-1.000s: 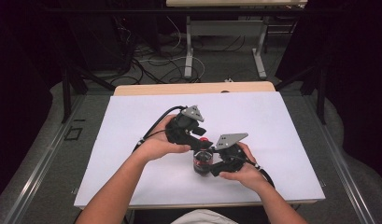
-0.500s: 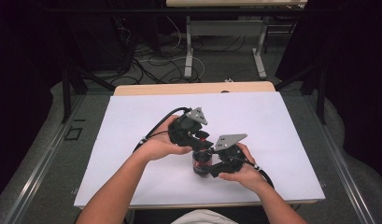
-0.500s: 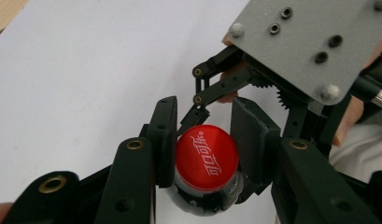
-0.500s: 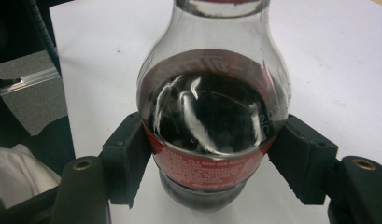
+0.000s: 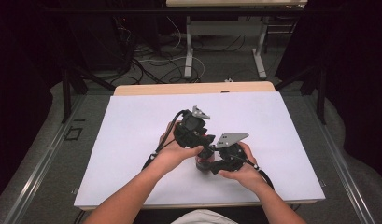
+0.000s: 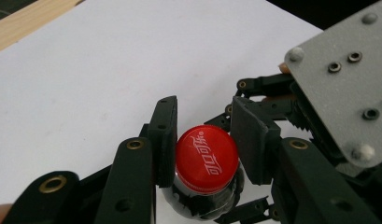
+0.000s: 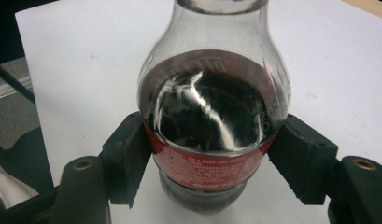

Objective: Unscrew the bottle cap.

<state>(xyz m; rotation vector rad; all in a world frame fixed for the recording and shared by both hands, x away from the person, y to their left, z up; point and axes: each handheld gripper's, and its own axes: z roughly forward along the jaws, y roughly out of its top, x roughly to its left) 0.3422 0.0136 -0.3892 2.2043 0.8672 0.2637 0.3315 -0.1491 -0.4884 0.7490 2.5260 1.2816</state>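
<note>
While the small cola bottle [image 7: 212, 126] stands upright on the white worktop [image 5: 132, 130], a little to the right of its middle and near the front edge, both grippers are set on it. Going from the left, the left gripper [image 6: 205, 149] comes in over the top: its jaws have just been closing, and in the left gripper view its pads sit against the two sides of the red cap [image 6: 206, 157], so it looks clamped on the cap. To the right, the right gripper [image 7: 212, 158] holds the body of the bottle low down, at the red label, with a pad pressed on each flank; the dark drink fills the bottle up to about the shoulder. In the high view the two grippers meet over the bottle [image 5: 203, 164], with the person's left hand [image 5: 172, 156] and right hand [image 5: 240, 172] close together.

As a judgement, the work in hand is unscrewing the cap. Bracing the bottle and gripping the cap appear done. The cap still sits square and fully down on the neck, so the twisting off and the lifting away remain.
</note>
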